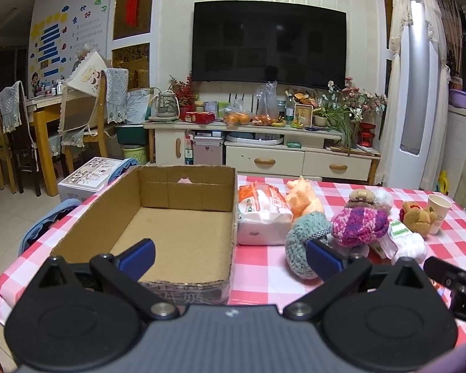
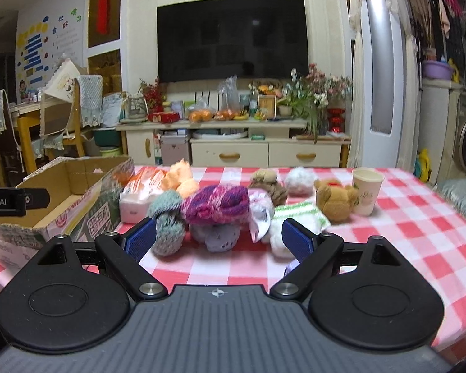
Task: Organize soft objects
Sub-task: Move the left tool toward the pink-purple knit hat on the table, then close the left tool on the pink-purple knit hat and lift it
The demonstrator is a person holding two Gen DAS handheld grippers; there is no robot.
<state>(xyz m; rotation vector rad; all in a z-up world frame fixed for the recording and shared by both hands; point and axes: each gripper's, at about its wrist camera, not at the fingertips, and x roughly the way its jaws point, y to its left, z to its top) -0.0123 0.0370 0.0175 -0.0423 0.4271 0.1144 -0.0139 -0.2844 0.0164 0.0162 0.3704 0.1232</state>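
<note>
With both sets of jaws spread and empty, we are at the start of sorting: the purple knit hat [image 2: 217,203] lies just ahead of the right gripper [image 2: 218,240], the empty cardboard box [image 1: 183,233] ahead of the left gripper [image 1: 230,256], so next we close on it.

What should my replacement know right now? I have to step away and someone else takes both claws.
Left claw: open, empty, over the open brown cardboard box.
Right claw: open, empty, facing the purple-pink knitted hat.
Done: nothing seen in the box.
Left: grey-green knitted roll, orange plush toy, brown teddy bear and the other soft items sit on the red-checked tablecloth.
</note>
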